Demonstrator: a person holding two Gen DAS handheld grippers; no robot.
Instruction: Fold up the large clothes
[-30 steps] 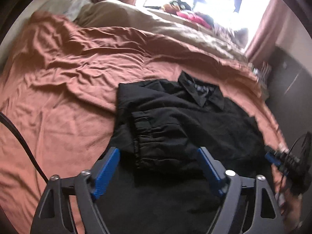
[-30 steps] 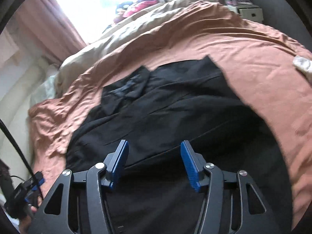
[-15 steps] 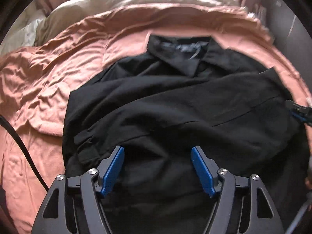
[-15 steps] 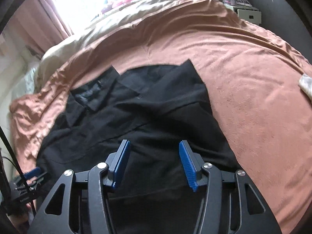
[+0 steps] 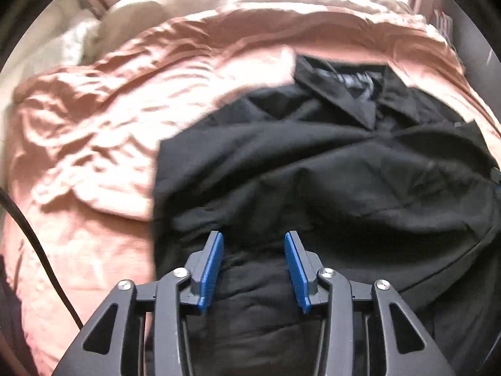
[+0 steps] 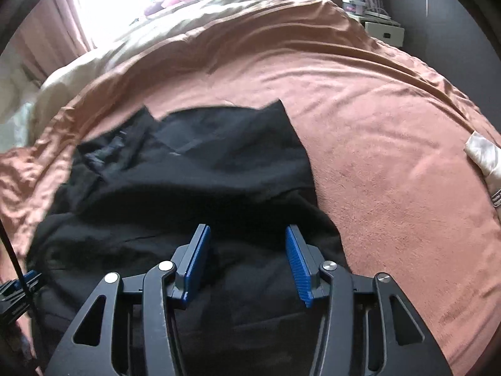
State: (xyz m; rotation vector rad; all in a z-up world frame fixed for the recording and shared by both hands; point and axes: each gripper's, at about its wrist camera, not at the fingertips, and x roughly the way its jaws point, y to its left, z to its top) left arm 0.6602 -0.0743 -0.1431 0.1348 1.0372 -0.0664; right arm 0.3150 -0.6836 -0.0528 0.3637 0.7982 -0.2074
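Your large black collared cotton shirt (image 5: 313,169) lies on the rust-pink bed blanket (image 6: 375,144), sides apparently folded inward. Left claw (image 5: 253,263) and right claw (image 6: 247,257) both closing over its near hem, fabric between, unpinched. Lengthwise fold remains.

black shirt (image 5: 328,181): matt woven cloth, softly creased | bedspread (image 6: 375,144): rust-pink cloth, faint sheen, napped where flat, rumpled elsewhere | left gripper (image 5: 253,263): matt black plastic frame, ribbed blue pads, shiny metal screws | cable (image 5: 37,247): smooth black sheath | beige cover (image 6: 175,28): smooth cloth
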